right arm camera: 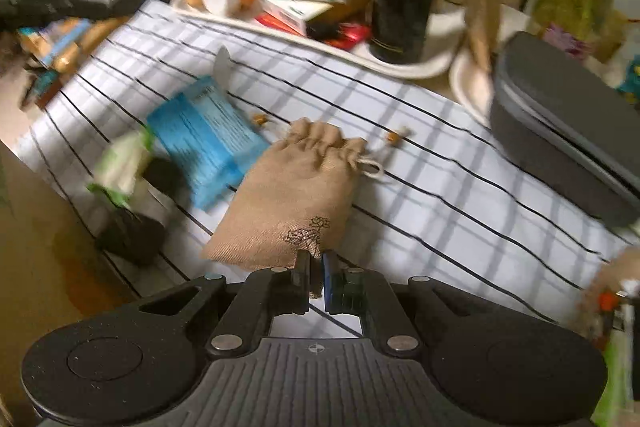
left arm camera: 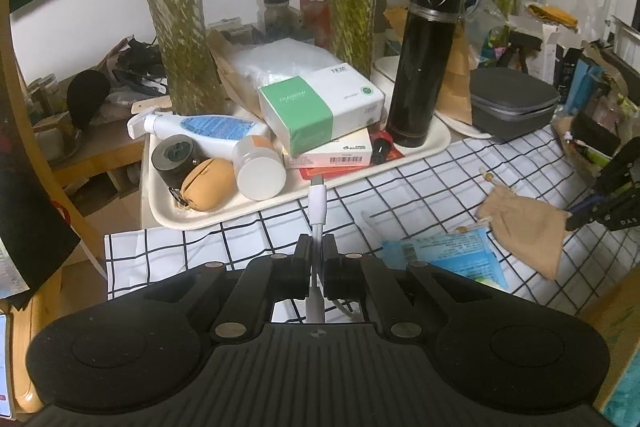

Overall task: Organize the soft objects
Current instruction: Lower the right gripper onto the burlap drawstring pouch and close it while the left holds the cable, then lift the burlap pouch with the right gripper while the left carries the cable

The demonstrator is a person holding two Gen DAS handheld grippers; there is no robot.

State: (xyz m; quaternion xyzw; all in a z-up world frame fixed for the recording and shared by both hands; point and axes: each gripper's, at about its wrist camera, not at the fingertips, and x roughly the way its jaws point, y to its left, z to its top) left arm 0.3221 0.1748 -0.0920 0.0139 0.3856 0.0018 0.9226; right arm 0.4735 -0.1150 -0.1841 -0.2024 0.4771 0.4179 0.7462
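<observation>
Right claw [right arm camera: 316, 263] pinches only the tan pouch [right arm camera: 292, 195] bottom corner, left claw [left arm camera: 316, 247] clamps white cable [left arm camera: 318, 203]; thin bite, blurry view, pouch probably slips off.

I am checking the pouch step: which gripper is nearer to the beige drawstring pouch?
Right. The right gripper pinches the beige drawstring pouch by its bottom corner. The left gripper holds a white cable, apart from the pouch.

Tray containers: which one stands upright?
The tall black flask stands upright; the white spray bottle and orange-banded white jar lie on their sides.
</observation>
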